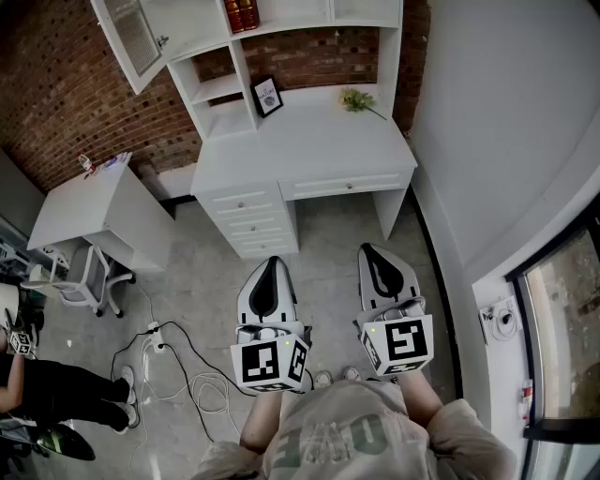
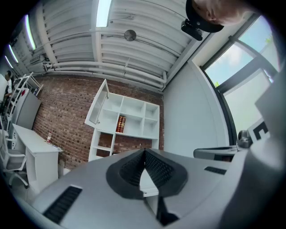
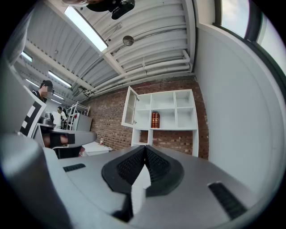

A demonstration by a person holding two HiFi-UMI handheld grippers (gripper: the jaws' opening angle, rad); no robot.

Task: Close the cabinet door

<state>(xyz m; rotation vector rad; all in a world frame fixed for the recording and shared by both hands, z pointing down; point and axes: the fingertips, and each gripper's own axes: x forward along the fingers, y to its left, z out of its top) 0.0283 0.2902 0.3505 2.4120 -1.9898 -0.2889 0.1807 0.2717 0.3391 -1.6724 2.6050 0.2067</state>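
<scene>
Left gripper (image 1: pixel 273 262) and right gripper (image 1: pixel 368 250) are hovering side by side, jaws pressed together on nothing, probably because the door (image 1: pixel 131 37) is hanging swung open at eleven o'clock, well apart beyond the desk (image 1: pixel 309 141).

— Anything legible here?
— Nothing. The person's grey shirt (image 1: pixel 342 433) carries big pale letters, but they're too warped to read.
— The dark red book spines (image 1: pixel 242 13) on the white wooden shelf (image 1: pixel 292 21)?
— Too small.
</scene>
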